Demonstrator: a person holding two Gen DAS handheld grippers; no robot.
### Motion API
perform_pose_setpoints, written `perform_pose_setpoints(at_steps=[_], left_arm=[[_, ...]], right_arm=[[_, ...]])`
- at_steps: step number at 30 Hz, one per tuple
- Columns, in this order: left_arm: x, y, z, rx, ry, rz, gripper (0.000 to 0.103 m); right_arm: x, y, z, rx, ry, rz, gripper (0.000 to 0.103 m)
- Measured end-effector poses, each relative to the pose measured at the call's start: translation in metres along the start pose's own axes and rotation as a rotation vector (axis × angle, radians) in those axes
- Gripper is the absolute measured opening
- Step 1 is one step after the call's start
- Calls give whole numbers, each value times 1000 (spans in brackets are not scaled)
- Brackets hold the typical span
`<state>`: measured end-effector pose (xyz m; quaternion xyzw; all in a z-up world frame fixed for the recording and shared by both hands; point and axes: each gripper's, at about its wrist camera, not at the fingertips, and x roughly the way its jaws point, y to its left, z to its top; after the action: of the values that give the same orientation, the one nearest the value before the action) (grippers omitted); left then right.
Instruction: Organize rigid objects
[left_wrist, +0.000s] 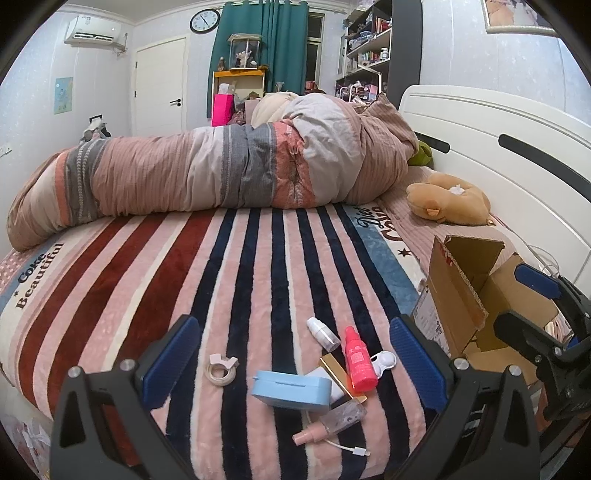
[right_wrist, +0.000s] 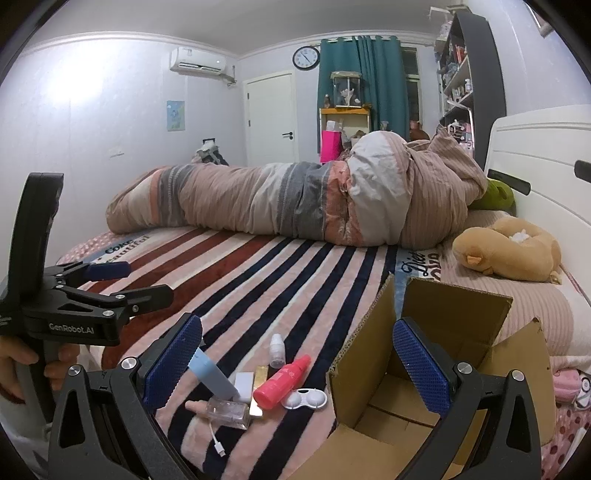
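A pile of small items lies on the striped blanket: a red spray bottle (left_wrist: 357, 366) (right_wrist: 282, 382), a light blue case (left_wrist: 291, 389) (right_wrist: 214, 378), a small white bottle (left_wrist: 323, 333) (right_wrist: 277, 350), a clear perfume bottle (left_wrist: 340, 415) (right_wrist: 227, 410), a tape roll (left_wrist: 221, 370) and a white contact lens case (right_wrist: 306, 398) (left_wrist: 384, 360). An open cardboard box (left_wrist: 465, 295) (right_wrist: 373, 376) stands to their right. My left gripper (left_wrist: 295, 365) is open above the pile. My right gripper (right_wrist: 297, 365) is open over the box's left wall.
A rolled quilt (left_wrist: 221, 170) lies across the far side of the bed. A brown plush toy (left_wrist: 450, 199) sits by the white headboard (left_wrist: 498, 122). A white charging cable (left_wrist: 351, 448) lies near the pile at the bed's front edge.
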<state>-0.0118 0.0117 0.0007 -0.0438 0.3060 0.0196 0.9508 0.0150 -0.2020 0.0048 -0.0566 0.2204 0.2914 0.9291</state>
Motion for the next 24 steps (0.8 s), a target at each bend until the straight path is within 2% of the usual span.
perform_pose_setpoints(at_steps=[19, 24], left_arm=[[2, 8, 2, -13, 3, 2, 103], [2, 9, 2, -13, 2, 1, 102]], right_arm=[[0, 2, 4, 15, -43, 30, 103], [2, 3, 4, 5, -31, 27, 103]])
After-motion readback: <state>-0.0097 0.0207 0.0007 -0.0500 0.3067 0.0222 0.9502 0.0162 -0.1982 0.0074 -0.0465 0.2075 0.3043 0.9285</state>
